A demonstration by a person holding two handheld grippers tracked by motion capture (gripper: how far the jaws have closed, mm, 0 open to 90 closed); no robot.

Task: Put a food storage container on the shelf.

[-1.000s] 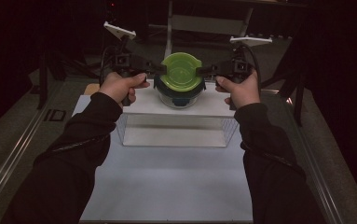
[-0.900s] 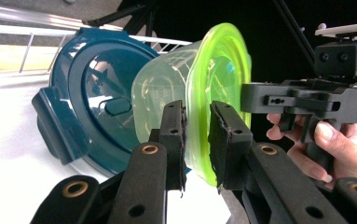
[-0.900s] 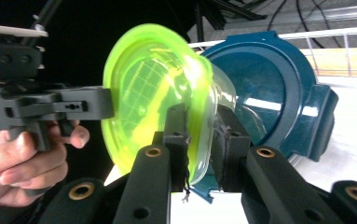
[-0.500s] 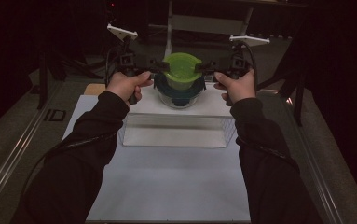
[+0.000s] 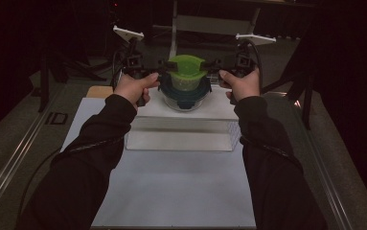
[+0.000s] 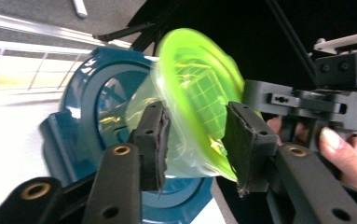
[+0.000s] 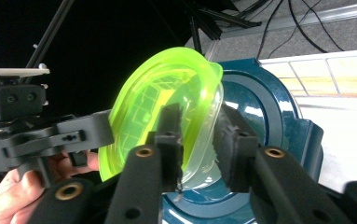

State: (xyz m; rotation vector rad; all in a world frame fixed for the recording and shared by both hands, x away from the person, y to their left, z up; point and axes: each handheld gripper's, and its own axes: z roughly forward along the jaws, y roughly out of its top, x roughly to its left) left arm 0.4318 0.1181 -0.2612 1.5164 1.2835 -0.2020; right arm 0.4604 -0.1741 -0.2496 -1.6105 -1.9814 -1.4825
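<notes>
Flanking the green-lidded container (image 5: 187, 76) — left claw (image 5: 164, 70) and right claw (image 5: 213, 67) both opening, pads straddling its rim.

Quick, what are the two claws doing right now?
Left gripper: jaws just opening, apart around the green-lidded container, not pinching.
Right gripper: jaws just opening too, loose around that container's side.
</notes>
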